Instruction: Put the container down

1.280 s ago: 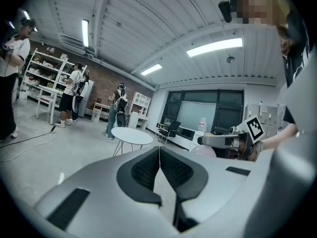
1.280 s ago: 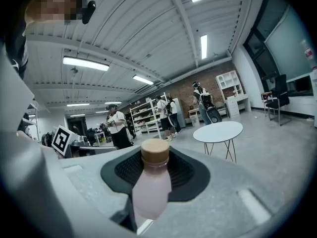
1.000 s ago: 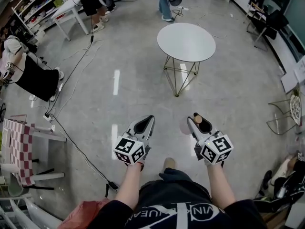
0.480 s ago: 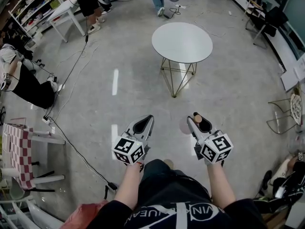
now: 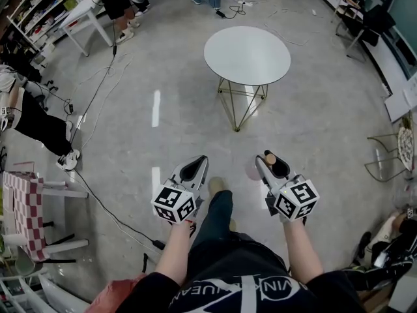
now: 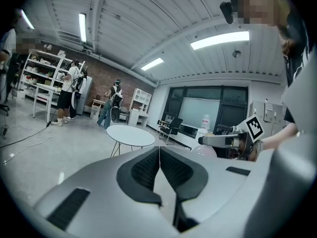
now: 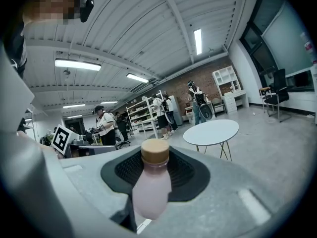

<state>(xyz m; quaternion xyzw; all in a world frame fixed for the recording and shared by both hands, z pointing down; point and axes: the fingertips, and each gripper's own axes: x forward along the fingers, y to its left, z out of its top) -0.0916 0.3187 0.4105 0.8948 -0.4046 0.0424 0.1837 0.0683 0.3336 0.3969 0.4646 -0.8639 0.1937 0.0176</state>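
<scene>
A small pale pink bottle (image 7: 151, 185) with a tan cap (image 7: 155, 151) sits between the jaws of my right gripper (image 7: 153, 180), whose pads press on it. In the head view the right gripper (image 5: 270, 164) is held at waist height over the floor, and the bottle (image 5: 253, 171) juts out to its left. My left gripper (image 5: 195, 169) hangs beside it with jaws shut and nothing in them; in the left gripper view its pads (image 6: 147, 167) meet. A round white table (image 5: 247, 54) on thin gold legs stands ahead across the floor.
A black cable (image 5: 98, 194) runs over the grey floor at the left. A checkered stool (image 5: 23, 207) stands at the left edge, a wire chair (image 5: 391, 158) at the right. People (image 5: 29, 113) and shelves (image 5: 39, 8) fill the far left. My leg (image 5: 215, 210) steps forward between the grippers.
The table and floor have shifted in the view as I walk toward the table. My leg has swung forward. Both grippers keep their pose, and the bottle stays held.
</scene>
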